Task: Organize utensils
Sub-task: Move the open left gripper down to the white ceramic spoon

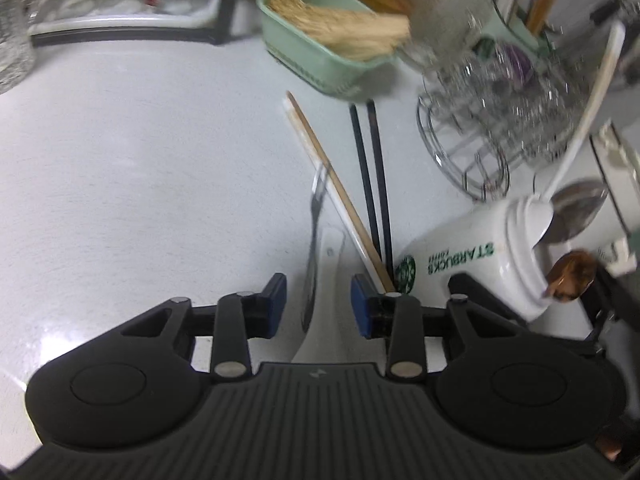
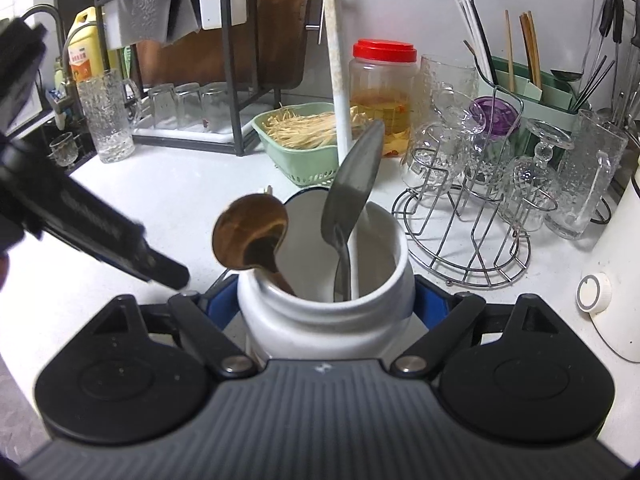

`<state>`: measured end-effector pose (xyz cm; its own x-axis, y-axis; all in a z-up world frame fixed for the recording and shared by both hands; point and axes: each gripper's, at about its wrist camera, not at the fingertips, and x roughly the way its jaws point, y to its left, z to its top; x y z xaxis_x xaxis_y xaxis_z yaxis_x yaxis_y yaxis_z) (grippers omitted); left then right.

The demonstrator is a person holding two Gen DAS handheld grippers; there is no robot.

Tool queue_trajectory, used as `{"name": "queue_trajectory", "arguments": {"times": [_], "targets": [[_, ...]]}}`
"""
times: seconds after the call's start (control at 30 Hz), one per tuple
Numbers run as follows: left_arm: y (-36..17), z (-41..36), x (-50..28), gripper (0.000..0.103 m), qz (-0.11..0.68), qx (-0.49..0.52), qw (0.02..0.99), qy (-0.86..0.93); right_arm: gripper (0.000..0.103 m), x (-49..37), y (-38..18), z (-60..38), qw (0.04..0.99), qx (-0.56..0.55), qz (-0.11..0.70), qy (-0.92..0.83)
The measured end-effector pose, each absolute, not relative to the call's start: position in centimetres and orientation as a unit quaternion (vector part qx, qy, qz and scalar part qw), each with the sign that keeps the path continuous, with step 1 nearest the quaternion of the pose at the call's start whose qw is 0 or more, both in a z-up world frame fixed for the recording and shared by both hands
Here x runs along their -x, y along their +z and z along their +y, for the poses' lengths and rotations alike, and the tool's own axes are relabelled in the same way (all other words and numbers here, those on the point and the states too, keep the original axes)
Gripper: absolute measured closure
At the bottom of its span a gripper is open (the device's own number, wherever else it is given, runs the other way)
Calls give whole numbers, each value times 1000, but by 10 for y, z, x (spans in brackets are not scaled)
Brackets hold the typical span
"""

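Note:
My right gripper is shut on a white Starbucks mug, which also shows in the left wrist view. The mug holds a wooden spoon, a metal spoon and a long white ladle. My left gripper is open above the white counter. A metal fork lies between its blue pads. Just right of the fork lie a white chopstick, a wooden chopstick and two black chopsticks.
A green basket of straw-like sticks, a red-lidded jar, a wire rack of glasses, a green utensil holder with chopsticks and a dish rack stand at the back. A white appliance is at right.

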<state>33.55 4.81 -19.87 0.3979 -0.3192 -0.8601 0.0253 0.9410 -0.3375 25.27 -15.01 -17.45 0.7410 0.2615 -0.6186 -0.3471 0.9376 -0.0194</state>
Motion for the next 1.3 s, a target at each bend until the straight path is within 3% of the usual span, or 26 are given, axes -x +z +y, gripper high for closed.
{"name": "queue_trajectory", "arguments": {"times": [0.13,0.4,0.5,0.7,1.0,1.07,1.3], "targets": [[-212,38,-334,69,553,119,816,-117,13,-250,-173,-155,929,67,327,160],[-218,35,-318,67,559,101,815,-111,13,-246,-173,-160,929,64,330,153],[-215,30,-312,53,557,80,819,-107,13,-246,-173,-160,929,65,330,154],[-217,12,-295,42,556,31,823,-114,13,-246,-174,-161,930,65,327,156],[-225,-7,-285,43,540,-29,833,-112,13,-245,-174,-161,930,64,326,158],[-224,-8,-284,54,540,-40,834,-105,13,-244,-174,-161,930,63,325,158],[-221,2,-290,55,554,-13,827,-99,13,-243,-174,-162,931,62,323,160]]}}
